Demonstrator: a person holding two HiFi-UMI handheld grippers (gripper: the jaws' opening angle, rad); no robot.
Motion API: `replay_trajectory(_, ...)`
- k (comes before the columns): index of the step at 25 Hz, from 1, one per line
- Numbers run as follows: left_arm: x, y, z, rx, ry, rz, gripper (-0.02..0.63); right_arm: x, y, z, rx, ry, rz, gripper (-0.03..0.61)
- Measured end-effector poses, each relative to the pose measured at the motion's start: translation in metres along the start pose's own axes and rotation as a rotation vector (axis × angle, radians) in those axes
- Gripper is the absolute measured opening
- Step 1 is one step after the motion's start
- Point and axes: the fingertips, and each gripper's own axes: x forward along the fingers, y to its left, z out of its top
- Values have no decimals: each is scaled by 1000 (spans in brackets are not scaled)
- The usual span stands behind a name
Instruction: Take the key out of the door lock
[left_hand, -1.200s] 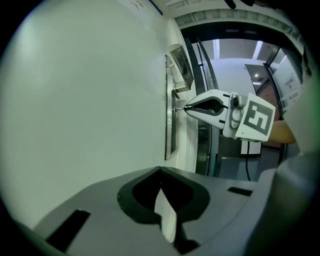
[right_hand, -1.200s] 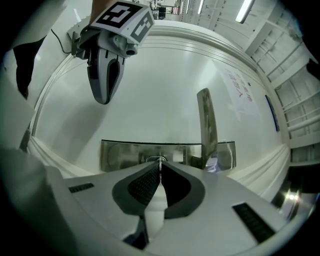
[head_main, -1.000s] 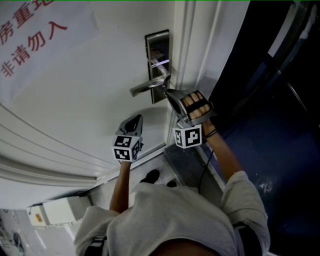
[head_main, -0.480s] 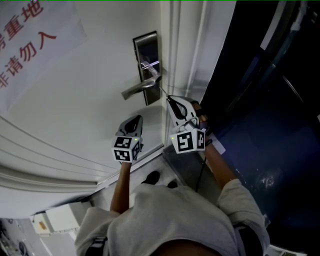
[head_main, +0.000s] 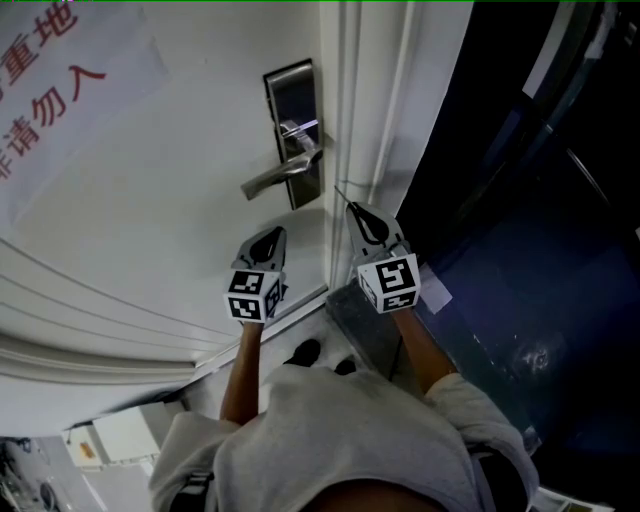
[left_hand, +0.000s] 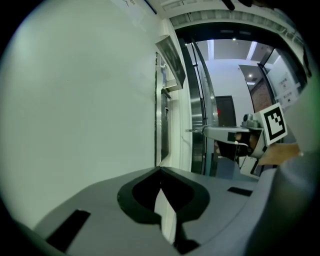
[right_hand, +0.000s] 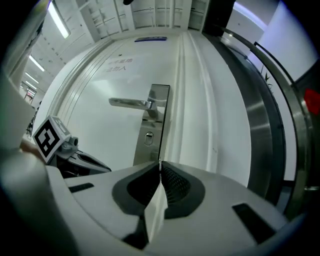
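Key (left_hand: 193, 131) where?
– Clamped in the right gripper (head_main: 351, 208). Jaws are pressed together on it, and a thin metal tip pokes out past the jaw ends. That shows best from the left gripper view.

In the lock or out?
– Out. The right gripper view shows the keyhole (right_hand: 148, 138) with nothing in it, low on the lock plate (right_hand: 152, 125). The gripper tip sits just below the plate and to its right, apart from it, near the door edge.

Left gripper (head_main: 277, 234)?
– Jaws closed tip to tip with nothing between them. It is held up in front of the door (head_main: 150, 210), below the handle (head_main: 280, 176), touching nothing.

Handle?
– A silver lever that sticks out leftward from the plate, roughly level.

Anything else around?
– The door is white. A white sheet with red characters (head_main: 60, 80) is at upper left. The door frame (head_main: 375, 100) runs right of the plate, with a dark area beyond it. Each gripper carries its marker cube at the near end, and the person's forearms and grey sleeves show below.
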Motion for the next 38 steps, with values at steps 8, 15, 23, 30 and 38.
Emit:
replay_trajectory(8,11,-6,0,6,2,-18,18,-15,-9,-35,89,46,-51,29)
replay_trajectory(15,31,-26,2,13,9,-84,18,-34,-35,-44,91,64,-133,29)
replay_trajectory(23,72,-76,4,31,23,-234,18,-80,-84,-55,89,95,-299,29)
replay_trajectory(30,105,-134,8,60,31,-395,18,-138,-124,-63,78,132,-485,29)
replay_trajectory(38,129,-184,17,89,24,-535,18,-192,-149,-69,40,178,-649,29)
